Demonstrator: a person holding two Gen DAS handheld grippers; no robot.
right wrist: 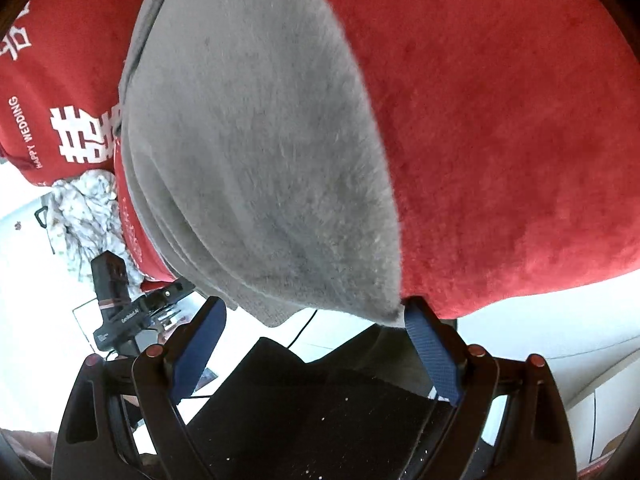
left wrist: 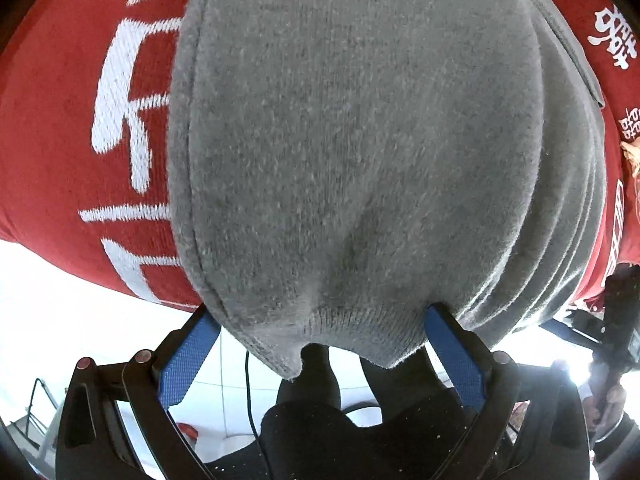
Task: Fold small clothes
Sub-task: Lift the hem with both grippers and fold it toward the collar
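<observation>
- Fingers of the left gripper [left wrist: 320, 322] stand wide apart, blue pads [left wrist: 188, 360] on either side of the near hem of a grey knit garment [left wrist: 360, 140]; the hem hangs down between them, the right pad's tip sits at the cloth edge, and no clamping shows.
- Fingers of the right gripper [right wrist: 314, 312] likewise spread wide; the right pad [right wrist: 432, 354] has its tip just against the garment's near corner, the left pad [right wrist: 200, 344] is clear of the cloth. Released, nothing pinched.
- Grey knit garment [right wrist: 256, 140]: fuzzy, lies folded in several layers, stacked edges visible along its side in both wrist views; a ribbed band runs along the near hem.
- Garment rests on a red cloth [left wrist: 52, 128] covering the bench, near its front edge; the hem overhangs that edge slightly.
- Red cloth [right wrist: 500, 120] carries white printed characters and the words "HAPPY WEDDING" in the right wrist view.
- White patterned fabric [right wrist: 86, 208] is bunched at the red cloth's edge, left of the garment in the right wrist view.
- Left gripper's black body [right wrist: 120, 312] shows at lower left of the right wrist view; a hand [left wrist: 610, 400] holding the other gripper shows at the right edge of the left wrist view.
- Below the bench edge: pale floor [left wrist: 48, 304], a dark cable, dark clothing of the person.
</observation>
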